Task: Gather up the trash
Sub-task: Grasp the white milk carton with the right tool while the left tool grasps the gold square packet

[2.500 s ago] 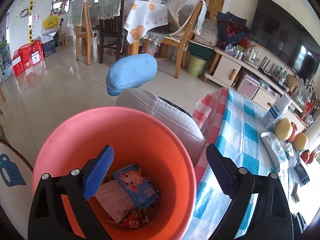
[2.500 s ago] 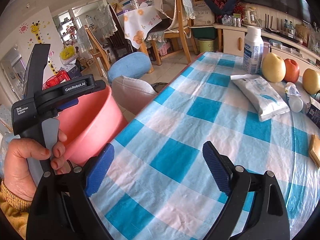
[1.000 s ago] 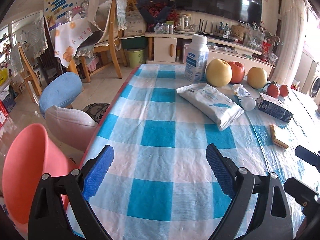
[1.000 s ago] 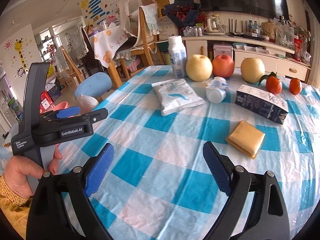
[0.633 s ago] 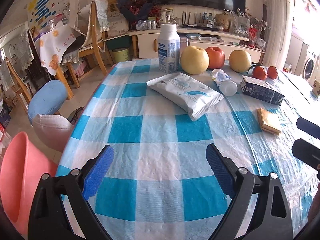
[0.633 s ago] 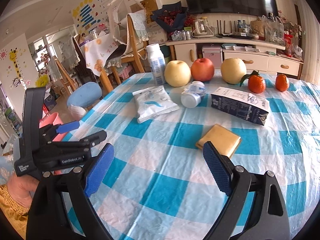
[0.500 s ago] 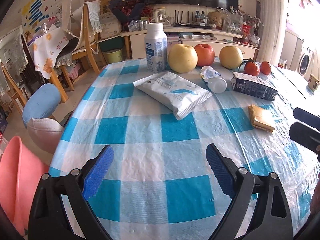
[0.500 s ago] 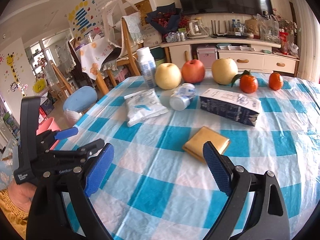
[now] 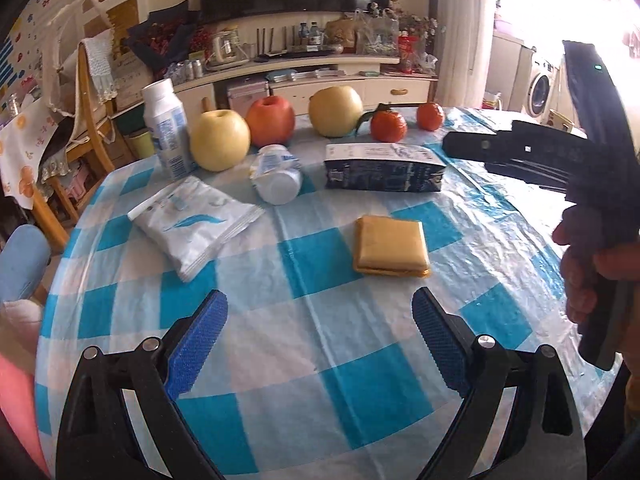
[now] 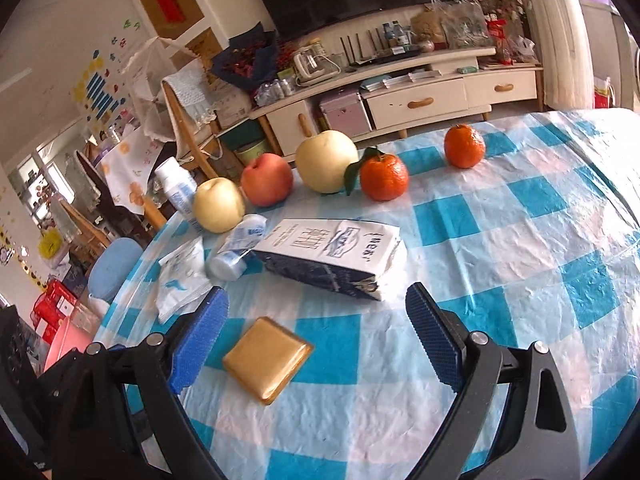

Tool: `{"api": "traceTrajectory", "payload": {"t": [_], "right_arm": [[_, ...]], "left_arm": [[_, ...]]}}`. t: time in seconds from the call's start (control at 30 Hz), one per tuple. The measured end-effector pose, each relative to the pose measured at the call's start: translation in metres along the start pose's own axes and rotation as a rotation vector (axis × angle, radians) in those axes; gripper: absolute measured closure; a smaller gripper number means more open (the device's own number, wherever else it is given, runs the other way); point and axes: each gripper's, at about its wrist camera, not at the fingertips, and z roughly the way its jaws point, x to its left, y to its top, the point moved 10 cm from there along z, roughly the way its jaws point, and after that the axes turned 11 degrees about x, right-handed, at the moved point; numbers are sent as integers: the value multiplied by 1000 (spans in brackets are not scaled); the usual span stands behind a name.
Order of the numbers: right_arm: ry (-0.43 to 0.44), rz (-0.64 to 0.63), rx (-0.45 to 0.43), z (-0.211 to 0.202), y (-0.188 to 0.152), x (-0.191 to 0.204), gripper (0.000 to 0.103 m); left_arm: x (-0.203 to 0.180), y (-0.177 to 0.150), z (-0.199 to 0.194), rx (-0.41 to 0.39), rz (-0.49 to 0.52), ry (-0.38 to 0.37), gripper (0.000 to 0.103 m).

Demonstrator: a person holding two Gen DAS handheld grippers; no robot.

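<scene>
On the blue-checked tablecloth (image 9: 320, 360) lie a gold square packet (image 9: 390, 246) (image 10: 267, 359), a dark blue milk carton on its side (image 9: 382, 168) (image 10: 332, 258), a tipped small white bottle (image 9: 277, 180) (image 10: 236, 252) and a white wipes pack (image 9: 196, 222) (image 10: 182, 280). My left gripper (image 9: 318, 328) is open and empty, hovering just before the gold packet. My right gripper (image 10: 316, 320) is open and empty above the table, the gold packet near its left finger and the carton just beyond. The pink bin (image 10: 66, 350) (image 9: 16, 408) is off the table's left edge.
Two pale apples (image 9: 219, 140) (image 9: 335, 111), a red apple (image 9: 270, 120), two tangerines (image 10: 384, 176) (image 10: 464, 146) and an upright white bottle (image 9: 166, 128) stand along the table's far side. A blue stool (image 10: 114, 268) and wooden chairs stand left of the table. A TV cabinet (image 10: 400, 96) runs behind.
Both grippers have swung right and forward over the table, away from the pink bin. The gold packet and milk carton are now closer. Both stay open.
</scene>
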Motion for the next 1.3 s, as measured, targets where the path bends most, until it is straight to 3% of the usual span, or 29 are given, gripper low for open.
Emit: {"api": "traceTrajectory", "payload": {"t": [0.17,0.4,0.6,0.8,1.07,1.3], "right_arm": [[33,42,38,20,11,-20,12],[38,-27,83,38,20,-19,12],[-6,-134,79,49,35,-22,12],[12,-206,85,58,51,-20,12],[44,-333,167,85,49,3,12],[-18,-435,209,98,36,12,12]], "left_arm": [[-31,15,16,15,72,-18,10],[-52,25,45,57,88,-37,10],[-51,28,63,105,63,-38,10],[-50,28,72,121,61,-15,10],[-54,31,78,137,61,-23,11],[-48,33,79,132,12,-46,22]]}}
